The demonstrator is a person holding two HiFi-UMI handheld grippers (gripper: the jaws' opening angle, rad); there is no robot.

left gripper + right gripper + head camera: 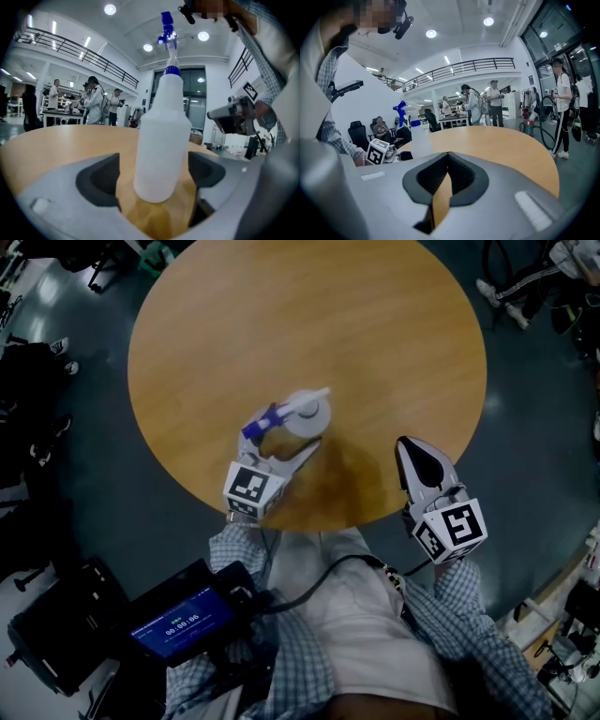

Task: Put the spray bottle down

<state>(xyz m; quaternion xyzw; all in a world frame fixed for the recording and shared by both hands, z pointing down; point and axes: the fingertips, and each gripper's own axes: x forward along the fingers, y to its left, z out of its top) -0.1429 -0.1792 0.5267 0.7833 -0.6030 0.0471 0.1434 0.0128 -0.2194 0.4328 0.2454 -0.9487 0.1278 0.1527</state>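
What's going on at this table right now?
A person stands at a round wooden table with a handheld gripper in each hand. The left gripper has its jaws wide open around a white spray bottle with a blue trigger. The bottle stands upright on the table by itself, so it looks already put down. The right gripper is shut on nothing and sits over the table's near edge, away from the bottle.

Bottle [307,416] white, sprayer [262,424] blue. Table [375,334] tan wood. Left gripper [287,441] and right gripper [408,448] grey, pads [101,180] black, cubes [251,488] black-and-white squares. Sleeves [469,607] blue-white check.
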